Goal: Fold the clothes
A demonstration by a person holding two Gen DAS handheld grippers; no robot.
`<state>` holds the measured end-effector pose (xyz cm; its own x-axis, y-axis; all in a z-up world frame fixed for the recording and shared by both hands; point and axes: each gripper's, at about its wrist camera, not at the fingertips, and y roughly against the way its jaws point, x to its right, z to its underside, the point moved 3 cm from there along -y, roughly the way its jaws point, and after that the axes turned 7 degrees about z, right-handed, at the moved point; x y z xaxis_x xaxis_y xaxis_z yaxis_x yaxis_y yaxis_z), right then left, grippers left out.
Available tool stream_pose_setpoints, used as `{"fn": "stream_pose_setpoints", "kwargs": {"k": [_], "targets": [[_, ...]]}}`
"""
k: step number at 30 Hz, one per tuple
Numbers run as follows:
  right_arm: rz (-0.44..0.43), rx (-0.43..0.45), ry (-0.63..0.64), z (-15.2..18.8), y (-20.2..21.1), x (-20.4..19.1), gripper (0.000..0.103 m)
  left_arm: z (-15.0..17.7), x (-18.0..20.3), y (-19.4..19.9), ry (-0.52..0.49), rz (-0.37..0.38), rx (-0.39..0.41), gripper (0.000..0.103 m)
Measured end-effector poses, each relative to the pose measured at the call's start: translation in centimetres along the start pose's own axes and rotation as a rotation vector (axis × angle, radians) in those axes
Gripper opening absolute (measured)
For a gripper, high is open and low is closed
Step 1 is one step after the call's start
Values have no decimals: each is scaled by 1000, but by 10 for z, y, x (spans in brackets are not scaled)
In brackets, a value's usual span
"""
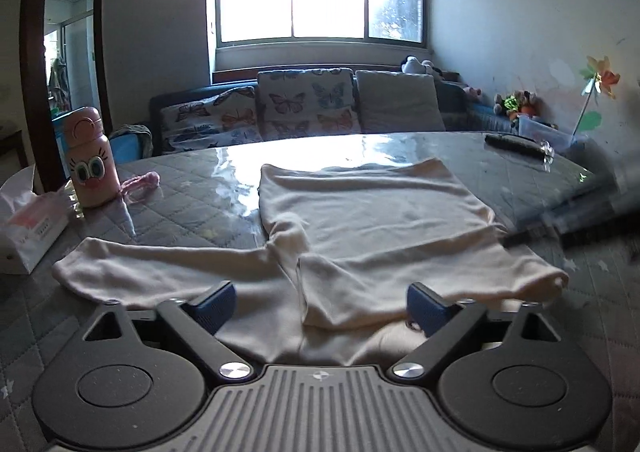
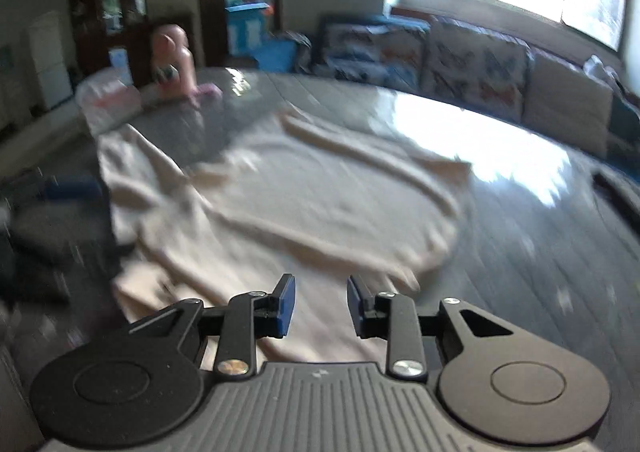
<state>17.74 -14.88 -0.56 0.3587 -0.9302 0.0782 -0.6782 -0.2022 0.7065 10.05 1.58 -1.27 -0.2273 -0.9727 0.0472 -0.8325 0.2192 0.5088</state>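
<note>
A cream long-sleeved top [image 1: 372,220] lies spread on the grey quilted table [image 1: 192,192], one sleeve stretched out to the left. A fold of cloth is doubled over near its front edge. My left gripper [image 1: 320,302] hangs low over that front edge with its jaws wide open; the fold lies between the blue pads [image 1: 216,302], which do not press on it. In the blurred right wrist view, the top [image 2: 300,204] fills the middle. My right gripper [image 2: 320,304] is above its near edge, with a narrow gap between the pads and nothing gripped.
A pink bottle [image 1: 90,160] with a cartoon face and a tissue pack [image 1: 28,228] stand at the table's left. A dark remote [image 1: 516,144] lies at the far right. A sofa with butterfly cushions [image 1: 304,104] sits behind the table. A dark blurred shape [image 1: 580,220] is at the right edge.
</note>
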Motion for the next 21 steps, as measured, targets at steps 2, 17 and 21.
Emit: {"fn": "stream_pose_setpoints", "kwargs": {"k": [2, 17, 21], "targets": [[8, -26, -20, 15, -2, 9, 28, -3, -1, -3, 1, 3, 2, 83], [51, 20, -88, -6, -30, 31, 29, -6, -2, -36, 5, 17, -69, 62], [67, 5, -103, -3, -45, 34, 24, -5, -2, -41, -1, 17, -79, 62]]}}
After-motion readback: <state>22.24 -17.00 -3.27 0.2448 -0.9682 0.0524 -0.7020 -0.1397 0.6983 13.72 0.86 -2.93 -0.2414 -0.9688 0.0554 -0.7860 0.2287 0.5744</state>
